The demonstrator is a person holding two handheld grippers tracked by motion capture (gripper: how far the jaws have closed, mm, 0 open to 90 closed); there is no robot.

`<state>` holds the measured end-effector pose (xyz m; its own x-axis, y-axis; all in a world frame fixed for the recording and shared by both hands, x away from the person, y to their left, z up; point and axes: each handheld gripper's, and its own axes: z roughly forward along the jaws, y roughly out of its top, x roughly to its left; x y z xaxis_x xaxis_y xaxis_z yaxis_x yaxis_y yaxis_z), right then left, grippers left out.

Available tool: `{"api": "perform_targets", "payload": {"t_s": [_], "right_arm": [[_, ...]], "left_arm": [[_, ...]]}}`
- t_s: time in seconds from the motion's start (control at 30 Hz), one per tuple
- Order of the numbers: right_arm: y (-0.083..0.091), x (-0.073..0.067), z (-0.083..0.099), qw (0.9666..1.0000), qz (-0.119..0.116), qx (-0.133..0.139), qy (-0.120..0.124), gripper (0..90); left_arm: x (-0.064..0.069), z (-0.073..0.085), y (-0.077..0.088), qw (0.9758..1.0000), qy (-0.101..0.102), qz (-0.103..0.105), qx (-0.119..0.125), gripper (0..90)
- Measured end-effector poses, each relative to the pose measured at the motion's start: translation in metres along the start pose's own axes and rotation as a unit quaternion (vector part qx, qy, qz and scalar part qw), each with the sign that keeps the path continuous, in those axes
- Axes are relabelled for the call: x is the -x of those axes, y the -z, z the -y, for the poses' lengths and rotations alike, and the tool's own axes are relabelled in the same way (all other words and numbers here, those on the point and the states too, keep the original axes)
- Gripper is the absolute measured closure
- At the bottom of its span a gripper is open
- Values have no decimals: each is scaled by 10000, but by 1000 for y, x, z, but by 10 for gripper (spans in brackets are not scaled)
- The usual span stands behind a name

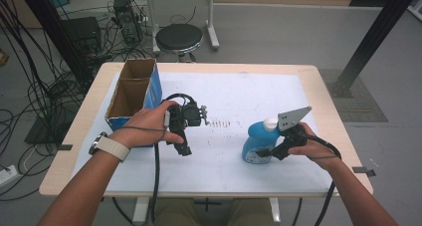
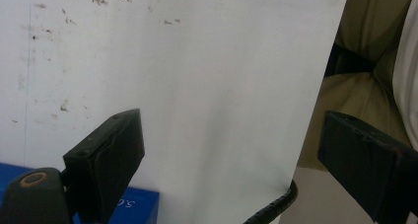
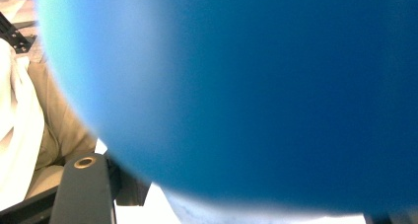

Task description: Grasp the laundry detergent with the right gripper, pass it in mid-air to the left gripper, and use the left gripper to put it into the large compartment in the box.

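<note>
A blue bottle [image 1: 255, 144] with a white cap [image 1: 270, 124] stands on the white sheet right of the table's middle. My right gripper [image 1: 268, 154] reaches it from the right, low on its body, jaws closed against its sides. Up close the bottle [image 3: 256, 86] is a blue blur, and one black jaw pad [image 3: 84, 194] lies against its edge. My left gripper [image 1: 185, 147] hovers left of centre beside the cardboard box. It is open [image 2: 236, 160] and points down at the bare sheet, nothing between its jaws.
An open cardboard box [image 1: 130, 94] with blue sides stands at the table's left, just behind my left hand. The white sheet [image 1: 239, 96] bears faint brown marks at its middle. A black stool [image 1: 179, 38] and tangled cables lie beyond the far edge.
</note>
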<state>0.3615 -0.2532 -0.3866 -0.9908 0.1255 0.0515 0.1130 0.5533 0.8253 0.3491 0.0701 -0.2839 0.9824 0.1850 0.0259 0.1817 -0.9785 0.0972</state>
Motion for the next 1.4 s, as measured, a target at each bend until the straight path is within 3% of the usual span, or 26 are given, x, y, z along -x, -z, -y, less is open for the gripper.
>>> {"api": "perform_targets", "payload": {"t_s": [0.43,1.0,1.4], "right_arm": [[0,0,2,9998,41,181,-17,320],[-4,0,3,9998,33,210,50,406],[-4,1,5,9996,23,267,28,412]], "left_arm": [[1,-1,-1,10000,44,12,21,111],[0,0,-1,10000,17,4,0,111],[0,1,-1,10000,49,5,36,111]]}}
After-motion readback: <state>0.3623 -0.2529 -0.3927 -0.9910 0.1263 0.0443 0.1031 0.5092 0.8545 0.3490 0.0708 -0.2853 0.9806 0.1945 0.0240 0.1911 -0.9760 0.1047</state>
